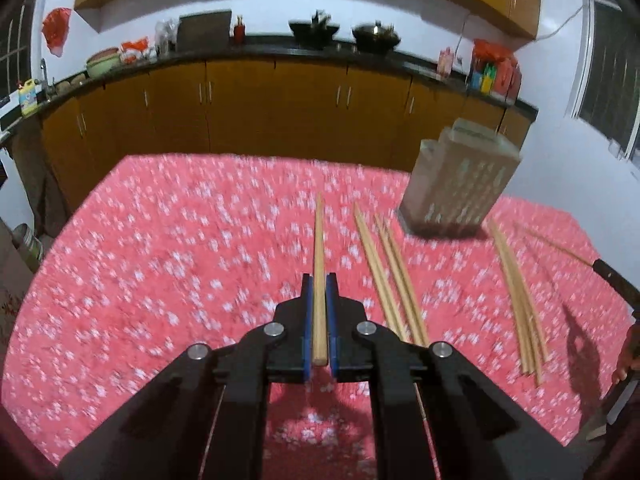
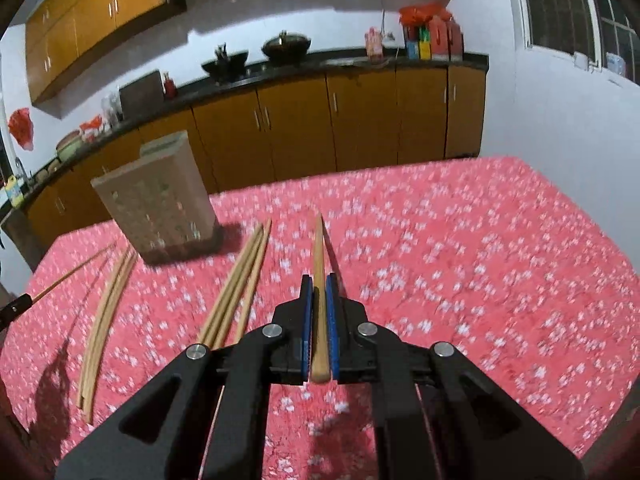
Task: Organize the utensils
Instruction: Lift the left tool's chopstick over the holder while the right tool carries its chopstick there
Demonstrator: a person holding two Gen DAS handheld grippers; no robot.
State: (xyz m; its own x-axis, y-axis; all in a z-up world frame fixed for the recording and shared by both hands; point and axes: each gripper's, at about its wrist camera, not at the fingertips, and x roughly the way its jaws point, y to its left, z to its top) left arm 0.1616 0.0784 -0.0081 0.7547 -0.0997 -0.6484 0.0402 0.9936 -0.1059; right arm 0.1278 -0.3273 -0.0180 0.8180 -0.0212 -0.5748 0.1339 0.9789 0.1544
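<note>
My left gripper (image 1: 319, 280) is shut on a wooden chopstick (image 1: 319, 248) that points forward above the red flowered tablecloth (image 1: 160, 260). My right gripper (image 2: 319, 280) is shut on another wooden chopstick (image 2: 319, 256), also held above the cloth. Loose chopsticks lie on the table: one bunch (image 1: 390, 280) to the right of the left gripper, a second bunch (image 1: 520, 308) further right. The same bunches show in the right wrist view (image 2: 240, 284), (image 2: 104, 320). A beige perforated utensil holder (image 1: 460, 184) stands at the back; it also shows in the right wrist view (image 2: 156, 200).
The right gripper and its chopstick show at the right edge of the left wrist view (image 1: 616, 280). The left gripper's tip shows at the left edge of the right wrist view (image 2: 16, 306). Kitchen cabinets (image 1: 240, 108) and a cluttered counter stand behind the table.
</note>
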